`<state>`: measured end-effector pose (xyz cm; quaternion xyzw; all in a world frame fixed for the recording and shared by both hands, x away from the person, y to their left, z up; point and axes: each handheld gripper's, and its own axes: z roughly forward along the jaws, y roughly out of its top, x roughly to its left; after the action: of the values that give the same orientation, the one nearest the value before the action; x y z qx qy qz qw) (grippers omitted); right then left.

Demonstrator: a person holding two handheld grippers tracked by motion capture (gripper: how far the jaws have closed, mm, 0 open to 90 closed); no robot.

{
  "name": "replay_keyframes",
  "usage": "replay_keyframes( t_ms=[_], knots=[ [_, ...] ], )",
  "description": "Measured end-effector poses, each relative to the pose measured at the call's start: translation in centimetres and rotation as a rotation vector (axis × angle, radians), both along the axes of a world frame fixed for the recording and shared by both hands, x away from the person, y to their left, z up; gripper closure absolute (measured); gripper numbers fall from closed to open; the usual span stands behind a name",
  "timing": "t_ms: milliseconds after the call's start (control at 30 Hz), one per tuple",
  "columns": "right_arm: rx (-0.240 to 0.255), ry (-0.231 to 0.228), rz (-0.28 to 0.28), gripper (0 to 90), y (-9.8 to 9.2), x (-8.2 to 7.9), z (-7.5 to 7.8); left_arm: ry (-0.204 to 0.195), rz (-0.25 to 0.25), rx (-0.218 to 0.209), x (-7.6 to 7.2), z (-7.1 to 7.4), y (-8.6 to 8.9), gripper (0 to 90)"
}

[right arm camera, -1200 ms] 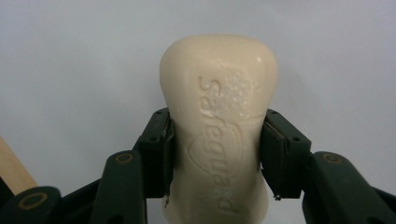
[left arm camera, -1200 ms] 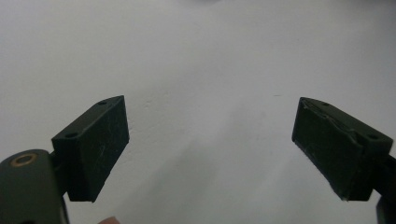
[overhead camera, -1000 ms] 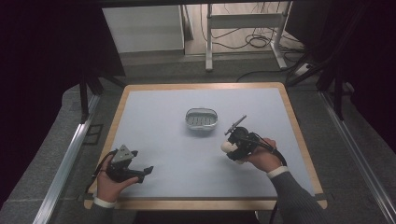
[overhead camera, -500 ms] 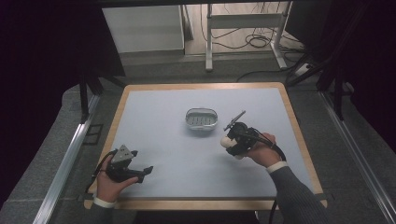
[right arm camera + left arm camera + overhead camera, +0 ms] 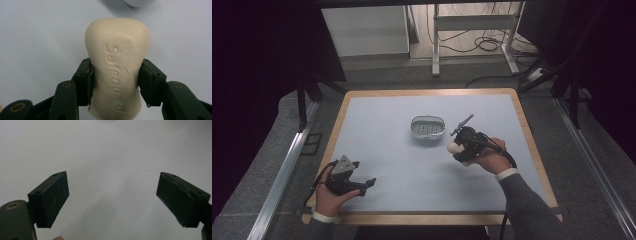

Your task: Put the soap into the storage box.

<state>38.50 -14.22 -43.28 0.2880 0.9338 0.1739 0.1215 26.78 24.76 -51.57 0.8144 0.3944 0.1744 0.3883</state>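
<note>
Your right tongs (image 5: 115, 82) grip the soap bar (image 5: 117, 62), center-right of frame, just beside the soap dish (image 5: 428, 127). Left tongs (image 5: 112, 200) gape wide, empty, lower left on bare counter (image 5: 402, 165).

lab/test room | dark curtains (image 5: 257, 60) | floor cables (image 5: 484, 42) | wood-rimmed table (image 5: 432, 93)

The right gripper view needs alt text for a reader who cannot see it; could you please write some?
A cream bar of soap embossed with "Safeguard" is clamped at its waist between the right gripper's two black jaws, above a pale table. The edge of a grey dish shows at the top.
</note>
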Motion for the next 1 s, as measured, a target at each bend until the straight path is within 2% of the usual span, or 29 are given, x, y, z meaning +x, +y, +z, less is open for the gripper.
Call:
replay_keyframes(
  t_ms=[1000],
  knots=[
    [-0.010,-0.036,-0.006,49.5,1.1,2.4,0.8,0.001,0.002,-0.001,0.0,-0.1,0.0,11.5]
  ],
)
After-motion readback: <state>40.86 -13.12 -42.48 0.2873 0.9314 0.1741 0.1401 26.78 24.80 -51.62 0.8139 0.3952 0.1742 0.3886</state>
